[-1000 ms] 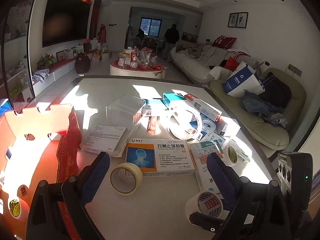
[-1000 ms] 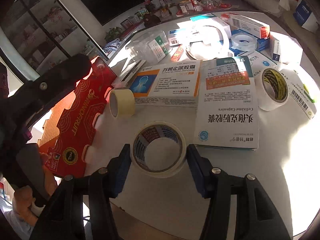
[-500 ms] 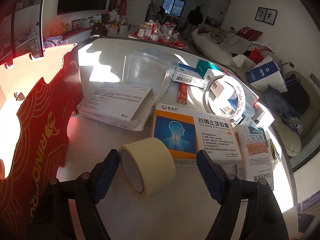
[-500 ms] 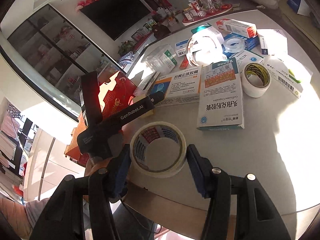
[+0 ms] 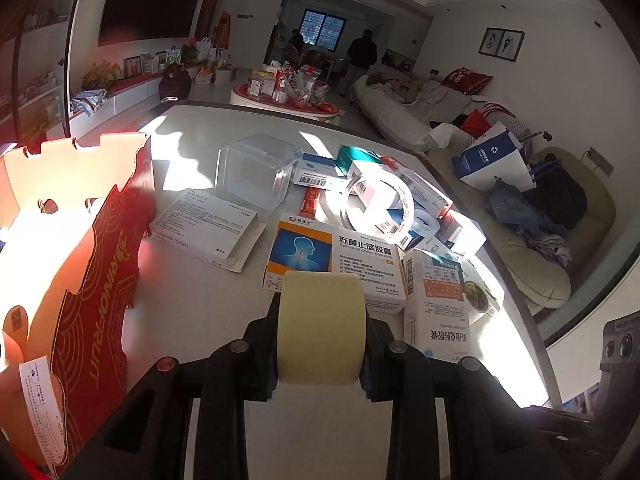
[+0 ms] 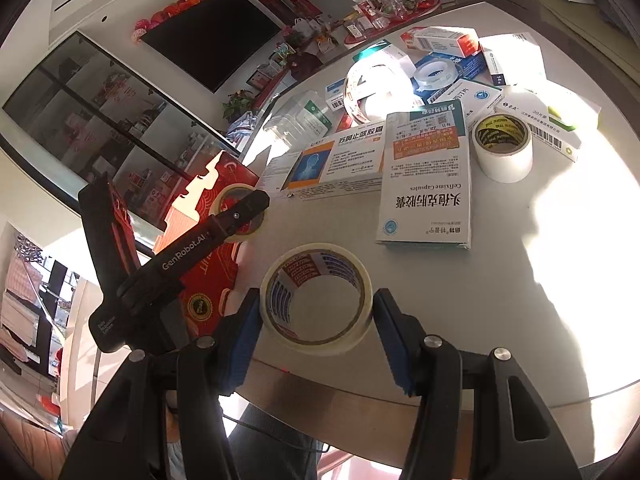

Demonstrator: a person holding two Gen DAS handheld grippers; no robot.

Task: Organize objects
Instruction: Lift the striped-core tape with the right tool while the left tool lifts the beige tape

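Observation:
A beige masking tape roll (image 5: 322,328) stands on edge between the fingers of my left gripper (image 5: 322,316), whose jaws are closing with both pads against the roll's flat sides. In the right wrist view the same left gripper (image 6: 240,216) holds that roll (image 6: 234,189) next to the red cardboard box (image 6: 208,280). My right gripper (image 6: 318,308) is shut on a clear tape roll (image 6: 320,349) with a red and blue printed core, held over the table's near edge. The red box (image 5: 100,248) stands open at the left of the table.
Medicine boxes crowd the table's middle, among them an orange-and-blue one (image 5: 332,256) and a white Cefixime one (image 6: 426,184). A white tape roll (image 6: 502,148), a large white tape ring (image 5: 376,208) and a clear plastic container (image 5: 256,172) lie among them. A sofa (image 5: 540,240) stands beyond the right edge.
The left jaws came in from wide apart around the masking tape roll, which now sits centred and pinched between them. The right gripper drifted back a little, still holding its tape roll.

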